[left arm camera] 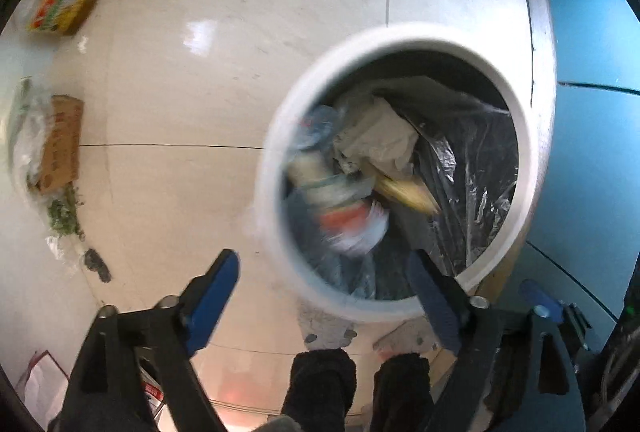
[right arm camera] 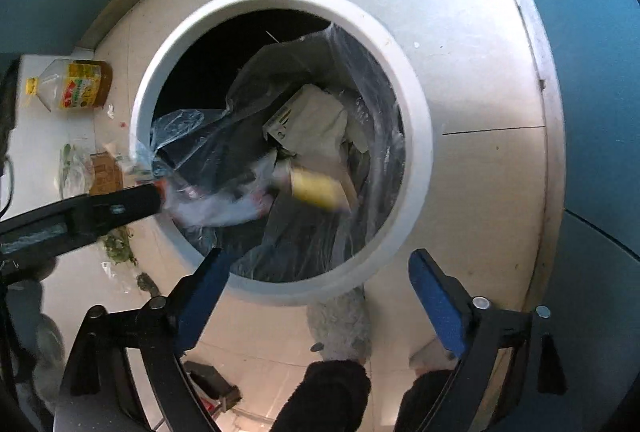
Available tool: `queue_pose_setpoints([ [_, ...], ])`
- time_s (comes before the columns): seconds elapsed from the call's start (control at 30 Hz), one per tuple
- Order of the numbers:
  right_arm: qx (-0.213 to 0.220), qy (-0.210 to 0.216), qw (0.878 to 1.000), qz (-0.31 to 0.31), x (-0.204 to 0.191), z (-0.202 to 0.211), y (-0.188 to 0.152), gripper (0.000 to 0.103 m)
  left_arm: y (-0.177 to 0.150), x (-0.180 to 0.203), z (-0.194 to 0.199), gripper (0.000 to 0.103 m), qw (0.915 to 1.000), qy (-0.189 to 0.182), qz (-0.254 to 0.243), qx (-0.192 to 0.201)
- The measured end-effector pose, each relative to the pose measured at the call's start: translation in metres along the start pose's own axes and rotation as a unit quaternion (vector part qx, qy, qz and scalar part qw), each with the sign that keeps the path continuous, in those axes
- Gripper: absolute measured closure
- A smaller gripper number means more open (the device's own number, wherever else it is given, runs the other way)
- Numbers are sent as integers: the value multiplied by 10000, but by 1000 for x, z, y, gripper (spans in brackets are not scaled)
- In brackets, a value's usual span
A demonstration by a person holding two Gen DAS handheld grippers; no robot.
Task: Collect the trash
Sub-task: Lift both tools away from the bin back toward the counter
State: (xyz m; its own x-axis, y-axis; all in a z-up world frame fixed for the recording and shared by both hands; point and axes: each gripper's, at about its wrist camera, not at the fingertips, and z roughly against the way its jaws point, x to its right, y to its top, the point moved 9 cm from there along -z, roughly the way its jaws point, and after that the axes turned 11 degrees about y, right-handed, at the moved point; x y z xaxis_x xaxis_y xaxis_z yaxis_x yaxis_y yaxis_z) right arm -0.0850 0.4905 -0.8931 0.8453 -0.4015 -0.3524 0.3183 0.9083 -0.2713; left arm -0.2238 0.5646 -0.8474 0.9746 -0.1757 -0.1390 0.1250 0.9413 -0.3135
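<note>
A: Both hand-held grippers, left [left arm camera: 324,276] and right [right arm camera: 320,280], are hanging released over the bin [right arm camera: 416,136]. Oil bottle [right arm camera: 76,84]?

B: Lying on the floor [right arm camera: 460,32]. Probably light, slick plastic; I'm favouring the neck.

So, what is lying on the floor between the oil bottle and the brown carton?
Only bare floor with small crumbs, seen in the right wrist view, between the oil bottle and the brown carton.

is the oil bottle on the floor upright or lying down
Lying down: the oil bottle rests on its side on the floor, label up, yellow cap pointing left.
</note>
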Motion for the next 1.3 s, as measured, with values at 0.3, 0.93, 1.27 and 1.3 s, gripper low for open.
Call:
queue_pose_setpoints([
  [0.3,409,-671,9966,266,-21,78,-24,0,-42,-42,82,7,9917,872,-2,945],
  [0.93,1573,-646,9837,591,-130,365,-142,0,-185,-63,319,7,9744,737,-43,2126],
  [1.27,1891,-517,9780,713,-159,481,-211,0,-244,-61,419,7,9647,575,-125,2569],
  [1.3,1927,-445,9778,686,-161,491,-217,0,-249,-59,427,7,9629,584,-155,2630],
])
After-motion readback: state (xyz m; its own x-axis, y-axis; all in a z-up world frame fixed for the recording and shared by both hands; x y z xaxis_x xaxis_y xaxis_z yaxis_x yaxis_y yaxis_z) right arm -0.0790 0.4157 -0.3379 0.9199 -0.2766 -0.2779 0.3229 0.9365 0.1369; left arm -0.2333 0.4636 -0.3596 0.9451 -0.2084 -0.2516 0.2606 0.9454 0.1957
